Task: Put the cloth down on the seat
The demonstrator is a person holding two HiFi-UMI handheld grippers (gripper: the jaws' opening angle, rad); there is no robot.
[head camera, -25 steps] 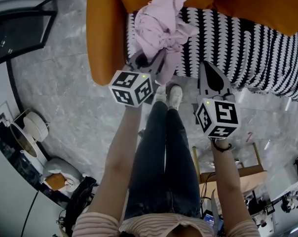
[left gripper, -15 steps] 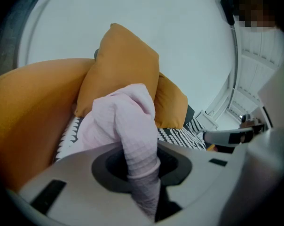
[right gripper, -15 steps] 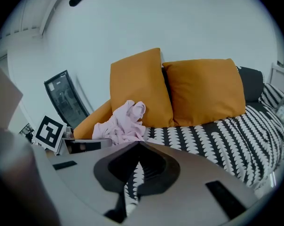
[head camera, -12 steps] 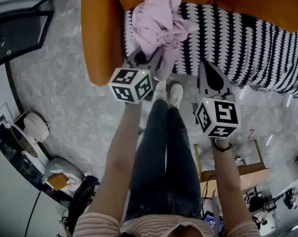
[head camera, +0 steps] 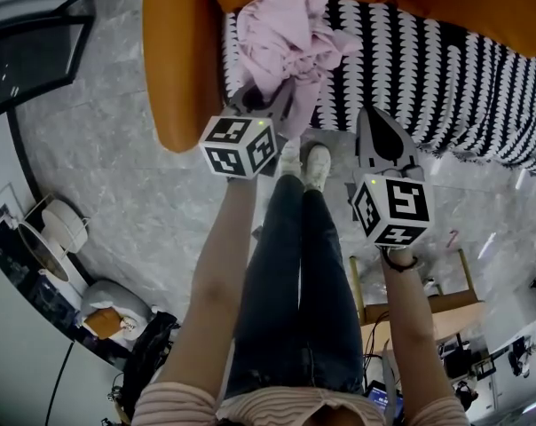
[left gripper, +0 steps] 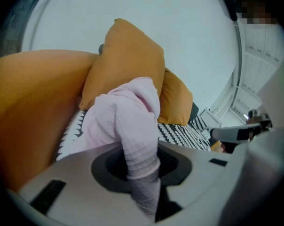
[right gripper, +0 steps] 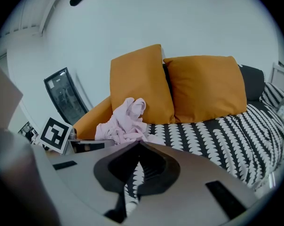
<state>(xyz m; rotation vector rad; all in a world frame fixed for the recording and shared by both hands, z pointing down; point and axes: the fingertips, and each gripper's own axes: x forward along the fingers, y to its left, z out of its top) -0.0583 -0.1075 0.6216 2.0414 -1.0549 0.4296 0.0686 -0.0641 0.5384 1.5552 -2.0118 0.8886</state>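
A: L gripper (head camera: pixel 266 106)?
B: Forearm out, tilted down, clamped on pink cloth (head camera: pixel 290 25); rest heaped on patterned seat (head camera: pixel 428 69) by armrest (head camera: pixel 184 60).
A: R gripper (head camera: pixel 379 127)?
B: Alongside, angled down, jaws together, empty.

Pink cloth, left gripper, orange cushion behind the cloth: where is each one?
pink cloth (head camera: pixel 288 35), head view, its crumpled middle.
left gripper (left gripper: pixel 141 150), left gripper view, between its fingertips.
orange cushion (right gripper: pixel 138 76) behind the cloth, right gripper view, its front face.

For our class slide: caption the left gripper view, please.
Left gripper holds pink cloth on the patterned seat, orange cushions behind.
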